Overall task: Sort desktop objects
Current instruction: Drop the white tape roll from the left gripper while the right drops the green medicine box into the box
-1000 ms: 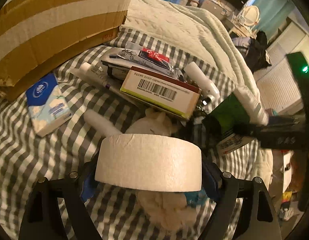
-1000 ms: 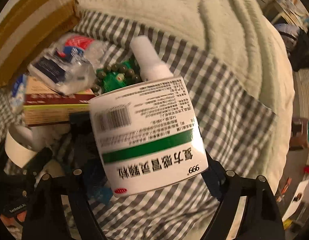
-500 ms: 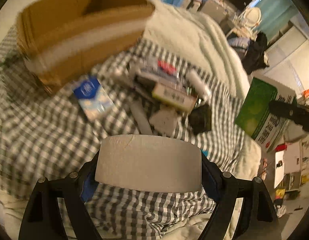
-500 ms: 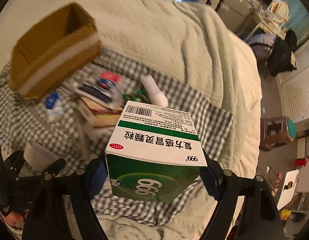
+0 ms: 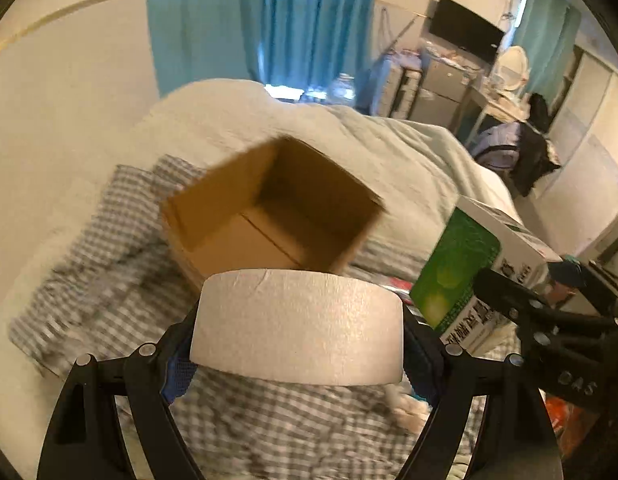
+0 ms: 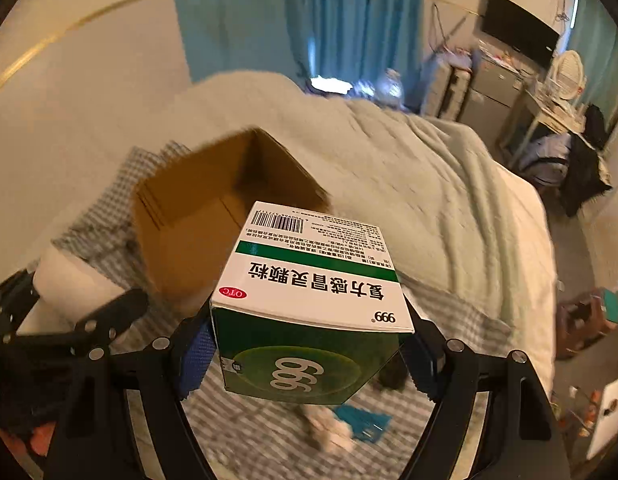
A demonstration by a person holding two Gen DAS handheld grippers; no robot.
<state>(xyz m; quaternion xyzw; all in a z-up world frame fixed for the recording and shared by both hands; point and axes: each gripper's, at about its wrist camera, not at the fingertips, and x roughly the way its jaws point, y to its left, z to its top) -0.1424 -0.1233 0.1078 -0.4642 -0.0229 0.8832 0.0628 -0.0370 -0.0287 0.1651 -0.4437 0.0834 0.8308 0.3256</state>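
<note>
i hold a wide roll of white tape [image 5: 297, 326] across its width in the left gripper [image 5: 297, 344]; both blue pads press its ends, so the jaws are closed on it. the right gripper [image 6: 309, 356] is clamped the same way on a green and white medicine box [image 6: 313, 304], barcode side up and pads on its two short faces. gripping each item by its ends keeps the front clear, so i can see the target past the load.

the target, in my judgement, is the open cardboard box [image 5: 269, 216], which stands ahead of and below both loads, its mouth tipped toward me. it appears empty. both items are in the air, not yet over the opening.

the cardboard box stands on a grey checked cloth [image 5: 109, 248] spread over a bed with a pale blanket [image 6: 429, 176]. behind are teal curtains [image 5: 301, 20], a dark screen [image 6: 521, 32] on the wall and cluttered furniture.
</note>
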